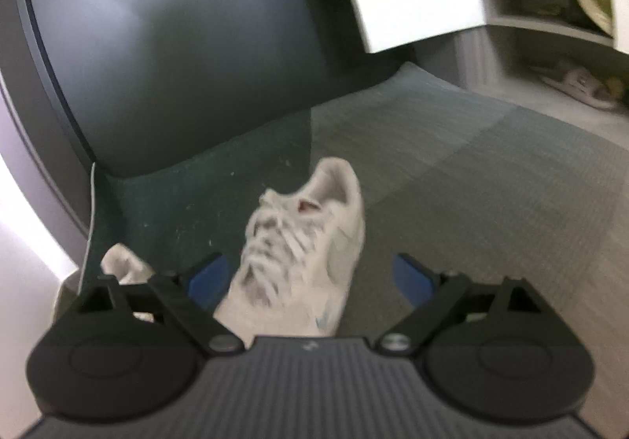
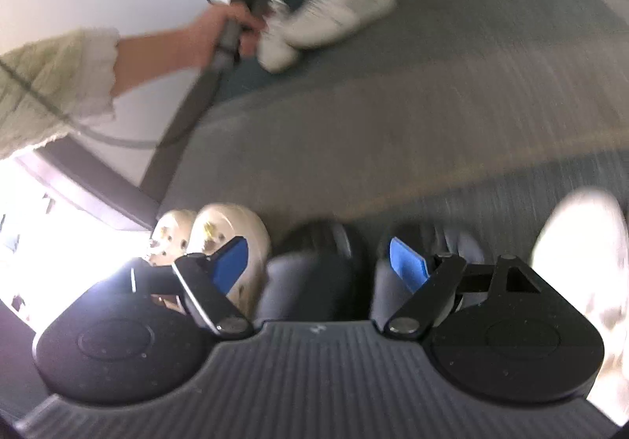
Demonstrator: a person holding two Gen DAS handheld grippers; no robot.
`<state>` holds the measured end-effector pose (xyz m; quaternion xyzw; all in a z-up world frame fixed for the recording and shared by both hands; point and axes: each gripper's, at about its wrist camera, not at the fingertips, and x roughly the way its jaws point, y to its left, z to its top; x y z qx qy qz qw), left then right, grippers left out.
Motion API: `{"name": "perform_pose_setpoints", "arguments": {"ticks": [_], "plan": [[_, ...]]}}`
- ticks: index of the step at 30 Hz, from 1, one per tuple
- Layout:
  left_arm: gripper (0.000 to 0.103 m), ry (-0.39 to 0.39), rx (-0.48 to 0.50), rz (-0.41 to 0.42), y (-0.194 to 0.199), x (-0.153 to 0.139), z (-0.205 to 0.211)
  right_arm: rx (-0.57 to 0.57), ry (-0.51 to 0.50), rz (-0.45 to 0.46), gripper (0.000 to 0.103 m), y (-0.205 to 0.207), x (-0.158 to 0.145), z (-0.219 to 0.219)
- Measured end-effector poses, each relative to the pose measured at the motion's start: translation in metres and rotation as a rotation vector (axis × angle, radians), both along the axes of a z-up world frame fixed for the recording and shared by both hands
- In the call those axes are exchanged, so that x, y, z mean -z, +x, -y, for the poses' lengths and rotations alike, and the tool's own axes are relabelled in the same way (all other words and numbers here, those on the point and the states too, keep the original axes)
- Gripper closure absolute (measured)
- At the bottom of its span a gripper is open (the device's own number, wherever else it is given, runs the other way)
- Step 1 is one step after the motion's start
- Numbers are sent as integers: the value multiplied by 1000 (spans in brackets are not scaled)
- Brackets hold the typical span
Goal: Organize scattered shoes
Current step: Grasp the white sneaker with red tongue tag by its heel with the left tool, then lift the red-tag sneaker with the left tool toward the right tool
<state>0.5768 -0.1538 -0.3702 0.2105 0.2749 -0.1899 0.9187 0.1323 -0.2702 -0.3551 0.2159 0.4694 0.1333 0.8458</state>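
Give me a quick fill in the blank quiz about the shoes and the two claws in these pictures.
1. The left claw hovers over a lace-up sneaker whose color is ____.
2. The fingers of both claws carry pads colored ____.
3. The floor under the sneaker is covered in grey ____.
4. The shoe directly below the right claw is colored ____.

Missing words: white; blue; carpet; black

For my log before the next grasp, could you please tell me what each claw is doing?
Left claw: open, empty, above the white sneaker.
Right claw: open, empty, over a dark shoe.
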Motion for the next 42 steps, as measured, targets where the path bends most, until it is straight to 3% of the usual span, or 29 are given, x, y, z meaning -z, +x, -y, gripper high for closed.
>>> {"name": "perform_pose_setpoints", "arguments": {"ticks": [4, 11, 16, 20, 26, 35, 42], "plan": [[10, 37, -4, -29, 42, 23, 8, 123, -12, -42, 21, -8, 1, 17], [5, 155, 59, -88, 73, 57, 25, 199, -24, -80, 21, -13, 5, 33], [1, 191, -18, -140, 86, 78, 33, 218, -16, -127, 21, -21, 11, 40], [6, 203, -52, -94, 74, 82, 36, 223, 11, -172, 21, -28, 17, 38], [17, 185, -107, -139, 62, 78, 41, 237, 9, -197, 21, -29, 22, 39], [22, 79, -70, -232, -3, 51, 25, 209, 31, -147, 22, -21, 18, 39], [28, 98, -6, -279, -77, 21, -13, 198, 62, -95, 22, -20, 12, 33]]}}
